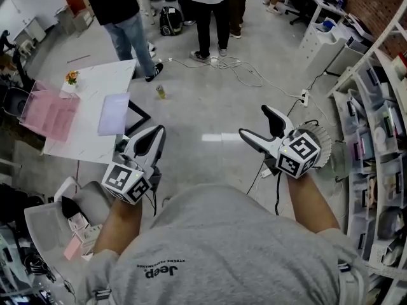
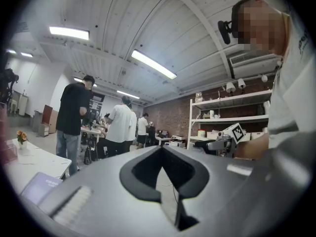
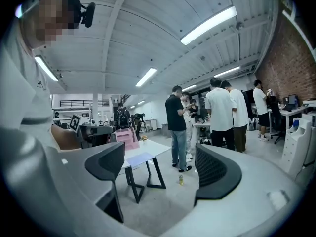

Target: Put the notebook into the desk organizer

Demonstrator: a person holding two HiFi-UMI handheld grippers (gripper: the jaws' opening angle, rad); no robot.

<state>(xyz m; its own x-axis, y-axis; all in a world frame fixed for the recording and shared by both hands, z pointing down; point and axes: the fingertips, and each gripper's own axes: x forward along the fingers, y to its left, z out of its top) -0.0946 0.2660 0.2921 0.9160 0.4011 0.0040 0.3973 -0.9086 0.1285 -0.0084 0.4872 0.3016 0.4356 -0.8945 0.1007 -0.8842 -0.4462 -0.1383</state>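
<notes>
Away from the worktop, holding both tools up over the floor

Standing well apart from the white worktop (image 1: pixel 95 75), looking steeply down past a grey shirt (image 1: pixel 229 246). Holding the left tool (image 1: pixel 151 135) with its jaws pressed together, gripping nothing. Holding the right tool (image 1: pixel 256 122) with its jaws spread wide apart, nothing between them but open room. Framing the worktop and a small can (image 3: pixel 180 179) on the floor between the two pads in the right gripper view.

Seeing the notebook (image 1: pixel 114 113), pale lavender, lying flat on the worktop by the edge nearest the tools, with neither tool touching it. Seeing the desk organizer (image 1: pixel 51 113), translucent pink, standing on the same worktop to the notebook's left, near it but not touching. Noting a small pot of orange flowers (image 1: pixel 71 77) on the worktop just beyond the organizer.

Facing several people (image 1: pixel 213 11) standing past the worktop. Looking over cables (image 1: pixel 235 65) trailing across the floor and at shelving (image 1: pixel 375 126) lining the right side of the room.
</notes>
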